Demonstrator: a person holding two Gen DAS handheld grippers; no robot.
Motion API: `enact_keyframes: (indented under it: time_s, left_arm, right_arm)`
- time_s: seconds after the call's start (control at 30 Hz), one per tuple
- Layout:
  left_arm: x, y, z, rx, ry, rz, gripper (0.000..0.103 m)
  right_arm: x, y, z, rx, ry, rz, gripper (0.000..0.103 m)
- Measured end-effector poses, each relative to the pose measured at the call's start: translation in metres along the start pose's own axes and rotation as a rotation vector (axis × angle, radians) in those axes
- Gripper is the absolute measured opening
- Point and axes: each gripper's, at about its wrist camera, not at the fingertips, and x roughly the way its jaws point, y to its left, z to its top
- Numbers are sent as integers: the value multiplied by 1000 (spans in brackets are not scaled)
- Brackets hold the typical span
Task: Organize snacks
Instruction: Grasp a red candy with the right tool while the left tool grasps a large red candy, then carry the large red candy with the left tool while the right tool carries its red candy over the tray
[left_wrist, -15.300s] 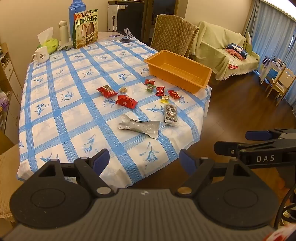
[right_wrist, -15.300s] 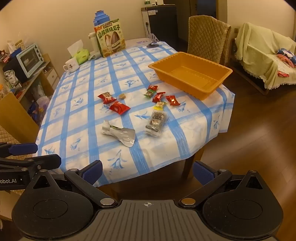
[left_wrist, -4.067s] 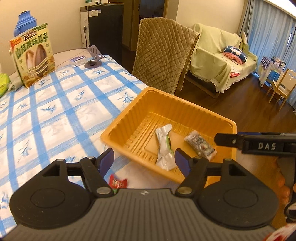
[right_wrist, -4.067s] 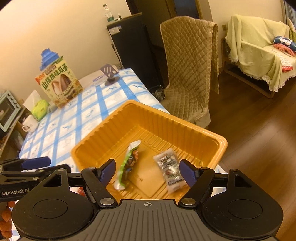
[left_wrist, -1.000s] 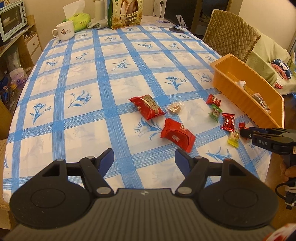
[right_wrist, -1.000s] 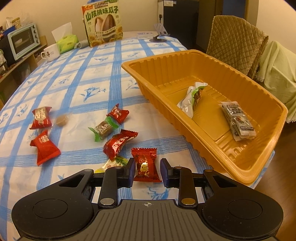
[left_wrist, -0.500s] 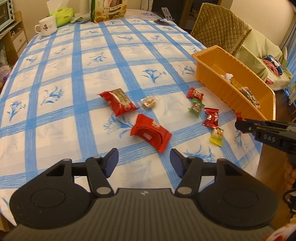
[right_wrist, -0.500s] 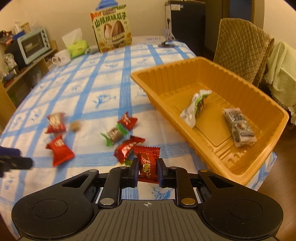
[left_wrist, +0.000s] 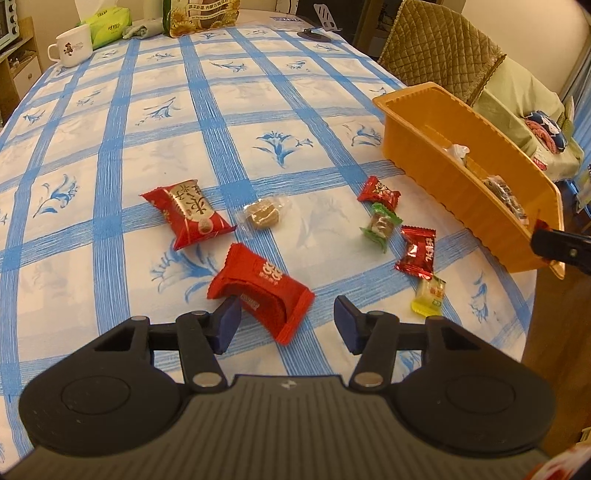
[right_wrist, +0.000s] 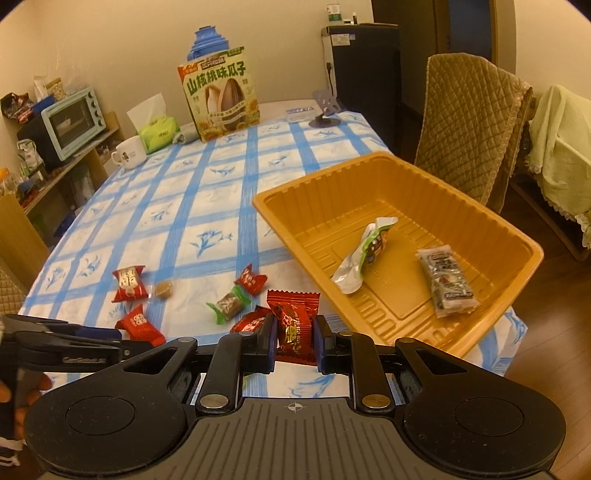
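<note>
My left gripper (left_wrist: 286, 323) hangs low over the table, its jaws closing around a large red snack packet (left_wrist: 262, 291). The left pad meets the packet's edge and the right pad stands clear of it. My right gripper (right_wrist: 295, 341) is shut on a dark red candy (right_wrist: 295, 321), held above the table beside the orange tray (right_wrist: 406, 177). Inside the tray lie a silver-green wrapper (right_wrist: 365, 254) and a dark packet (right_wrist: 447, 282). On the cloth lie a gold-labelled red packet (left_wrist: 188, 214), a brown candy (left_wrist: 262, 216) and several small candies (left_wrist: 417, 253).
A mug (right_wrist: 127, 153), a tissue pack (right_wrist: 157, 133) and a seed box (right_wrist: 219, 96) stand at the table's far end. A quilted chair (right_wrist: 469, 122) stands behind the tray. The table edge (left_wrist: 524, 332) runs close to the right of the candies.
My left gripper has come down and forward onto the large red packet, its jaws narrowing. My right gripper has closed on the dark red candy and lifted it off the cloth.
</note>
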Motion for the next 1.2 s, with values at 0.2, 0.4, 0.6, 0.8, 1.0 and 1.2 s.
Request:
enact_keyframes:
  time_s: [0.2, 0.4, 0.6, 0.8, 1.0, 1.2]
  left_arm:
    - [14, -4, 7, -2, -9, 38, 52]
    - [19, -4, 9, 22, -16, 81, 37]
    - [13, 4, 5, 26, -16, 86, 27]
    - [-2, 8, 0, 44, -15, 75, 23]
    - [-26, 9, -1, 57, -33, 49, 23]
    - [-50, -2, 8, 85, -72, 7, 23]
  right_arm:
    - [-5, -10, 2, 16, -2, -6, 21]
    - [-4, -15, 3, 20, 3, 2, 21]
    - [-2, -14, 5, 13, 7, 17, 21]
    - [-1, -8, 4, 5, 9, 35, 21]
    - [-6, -5, 4, 8, 3, 44, 21]
    - [-12, -6, 4, 22, -2, 44, 21]
